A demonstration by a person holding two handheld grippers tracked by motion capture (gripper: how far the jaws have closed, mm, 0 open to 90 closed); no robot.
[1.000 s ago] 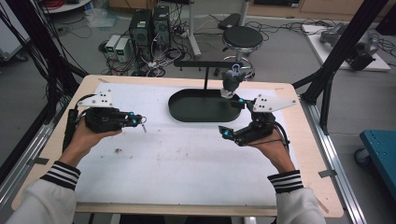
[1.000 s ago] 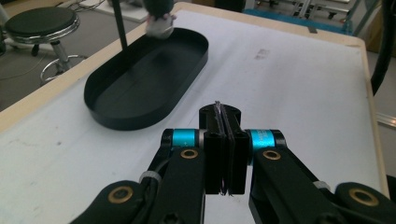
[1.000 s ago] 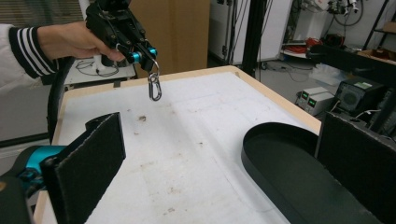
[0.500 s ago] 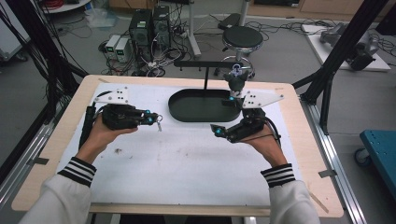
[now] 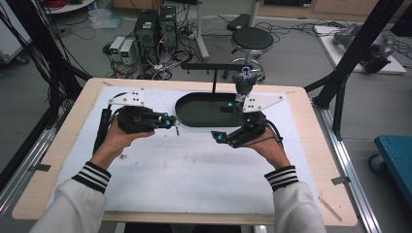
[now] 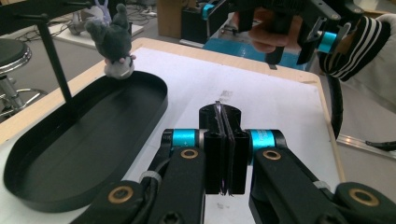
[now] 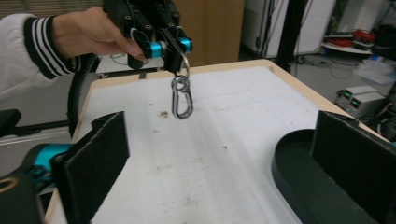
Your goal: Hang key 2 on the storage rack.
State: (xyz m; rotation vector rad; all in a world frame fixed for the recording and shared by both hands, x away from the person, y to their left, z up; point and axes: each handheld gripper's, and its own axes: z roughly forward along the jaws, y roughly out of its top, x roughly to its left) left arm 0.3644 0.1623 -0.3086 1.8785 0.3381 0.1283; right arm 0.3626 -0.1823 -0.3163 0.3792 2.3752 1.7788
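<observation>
- Already lifted, the carabiner (image 7: 181,98) hangs upper-centre in the right gripper view, its ring pinched in the left gripper (image 7: 172,45).
- Right gripper (image 5: 217,137) gapes empty, mid-frame.
- Likely left: delivery to the black oval tray (image 5: 194,115), or its stand (image 5: 214,73).

No text, label, brand, number or sign could be read on anything in these views.
</observation>
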